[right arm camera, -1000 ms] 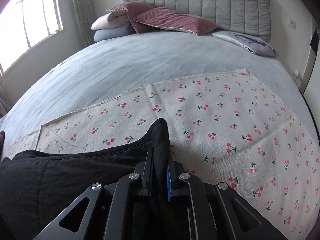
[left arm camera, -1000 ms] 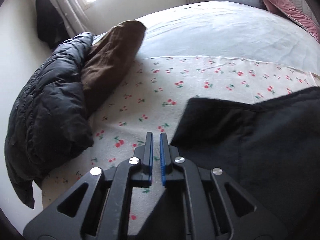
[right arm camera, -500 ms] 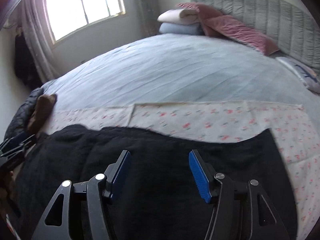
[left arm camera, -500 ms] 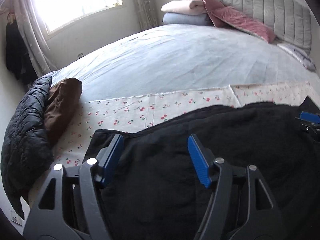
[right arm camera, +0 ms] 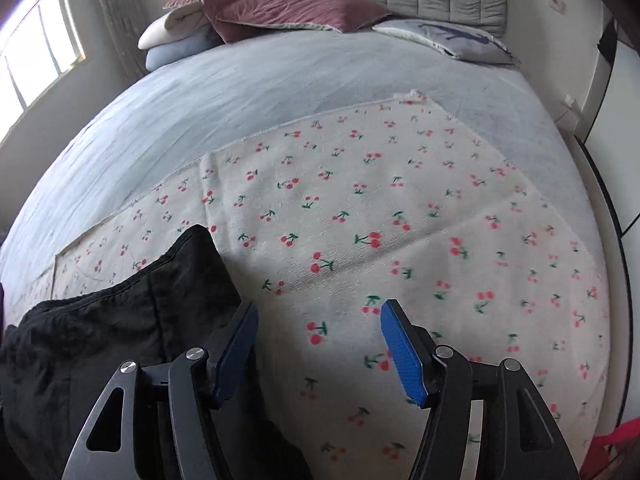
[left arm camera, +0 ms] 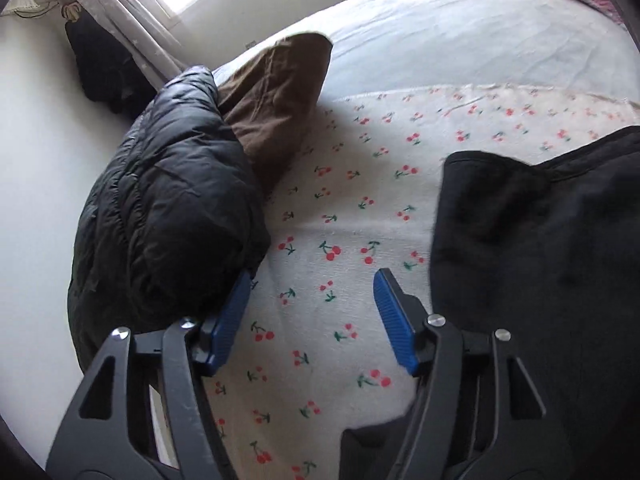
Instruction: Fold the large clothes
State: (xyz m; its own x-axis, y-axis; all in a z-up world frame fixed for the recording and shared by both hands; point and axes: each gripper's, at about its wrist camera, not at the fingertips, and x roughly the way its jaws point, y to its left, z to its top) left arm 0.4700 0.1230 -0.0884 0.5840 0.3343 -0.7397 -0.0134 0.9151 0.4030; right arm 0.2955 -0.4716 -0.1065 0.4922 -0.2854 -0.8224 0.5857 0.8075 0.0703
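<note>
Honestly, both my left tool (left arm camera: 312, 316) and right tool (right arm camera: 318, 346) are spread wide and holding nothing, and the black garment (left arm camera: 540, 248) lying between them on the cherry-print cloth (right arm camera: 360, 208) looks thick, soft and floppy, so I'd pinch its corners.

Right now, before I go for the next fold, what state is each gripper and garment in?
Left hand-held gripper: open, holding nothing, over the cherry-print cloth.
Right hand-held gripper: open, holding nothing.
Black garment: released, lying flat on the cloth, corner toward the left gripper.
Black puffer jacket: bunched at the bed edge, unfolded.
Brown garment: crumpled, partly under the jacket.
Cherry-print cloth: spread flat on the bed.
</note>
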